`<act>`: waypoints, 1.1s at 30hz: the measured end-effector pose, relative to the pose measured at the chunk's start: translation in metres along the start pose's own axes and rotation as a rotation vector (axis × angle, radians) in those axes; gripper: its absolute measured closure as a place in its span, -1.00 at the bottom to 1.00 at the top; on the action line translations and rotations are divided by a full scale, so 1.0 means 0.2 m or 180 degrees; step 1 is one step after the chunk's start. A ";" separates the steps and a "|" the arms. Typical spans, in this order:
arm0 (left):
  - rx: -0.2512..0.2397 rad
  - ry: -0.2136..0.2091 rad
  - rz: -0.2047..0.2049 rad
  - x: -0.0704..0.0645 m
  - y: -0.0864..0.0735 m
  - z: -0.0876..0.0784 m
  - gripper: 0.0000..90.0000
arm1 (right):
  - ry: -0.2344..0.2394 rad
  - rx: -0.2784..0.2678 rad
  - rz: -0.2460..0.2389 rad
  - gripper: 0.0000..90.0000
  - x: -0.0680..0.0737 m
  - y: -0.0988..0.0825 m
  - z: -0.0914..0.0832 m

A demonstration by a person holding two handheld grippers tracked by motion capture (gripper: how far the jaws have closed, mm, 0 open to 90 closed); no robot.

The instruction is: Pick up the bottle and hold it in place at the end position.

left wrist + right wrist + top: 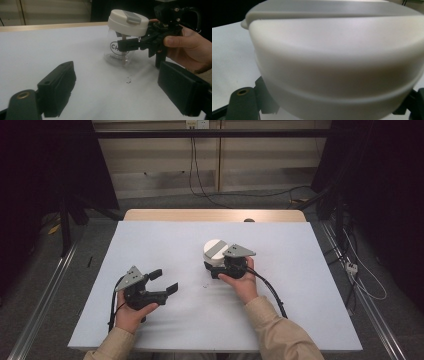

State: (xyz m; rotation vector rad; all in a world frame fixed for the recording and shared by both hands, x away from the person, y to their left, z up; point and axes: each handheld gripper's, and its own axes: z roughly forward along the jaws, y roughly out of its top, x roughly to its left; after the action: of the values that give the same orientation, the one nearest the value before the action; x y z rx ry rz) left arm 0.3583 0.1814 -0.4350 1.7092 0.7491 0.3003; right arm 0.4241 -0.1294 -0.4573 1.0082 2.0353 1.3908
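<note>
This looks to me like a lab or recording room rather than a home: I sit at a wooden worktop (215, 215) covered with a plain pale sheet (165, 245), with black curtains (380, 180) hanging at nine and three o'clock. At twelve o'clock a bare panelled wall (160, 160) carries a socket (196, 124) with cables (197, 175) trailing down to the grey carpet (30, 285). Metal rails (45, 290) run along the floor on both sides, and a power strip (351, 267) lies at three o'clock.
</note>
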 end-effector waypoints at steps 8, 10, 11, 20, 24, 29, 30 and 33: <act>0.0134 0.0032 0.0219 -0.03 0.02 0.04 -0.21 | 0.0004 0.0005 0.0008 -0.59 0.00 0.00 0.00; 0.0134 0.0028 0.0246 -0.03 0.02 0.04 -0.15 | 0.0007 0.0005 0.0009 -0.59 0.00 0.00 0.00; 0.0117 0.0002 0.0231 -0.03 0.02 0.04 -0.13 | 0.0005 0.0000 0.0009 -0.59 0.00 0.00 0.00; 0.0096 -0.0042 0.0200 -0.03 0.05 0.10 0.03 | 0.0008 0.0000 0.0015 -0.59 0.00 0.00 0.00; 0.0089 -0.0123 0.0162 -0.03 0.07 0.12 0.19 | 0.0013 -0.0001 0.0021 -0.59 0.00 0.00 0.00; 0.0131 -0.0200 0.0110 -0.03 0.09 0.16 0.34 | 0.0013 0.0003 0.0025 -0.59 0.00 0.00 0.00; 0.0133 -0.0206 0.0088 -0.03 0.09 0.16 0.36 | 0.0012 0.0004 0.0026 -0.59 0.00 0.00 0.00; 0.0120 -0.0230 0.0021 -0.02 0.10 0.17 0.45 | 0.0014 0.0004 0.0030 -0.59 0.00 0.00 0.00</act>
State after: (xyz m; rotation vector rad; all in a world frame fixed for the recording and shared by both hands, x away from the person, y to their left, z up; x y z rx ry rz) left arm 0.3808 0.1496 -0.4254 1.7493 0.6999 0.2290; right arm 0.4244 -0.1299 -0.4580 1.0175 2.0373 1.3980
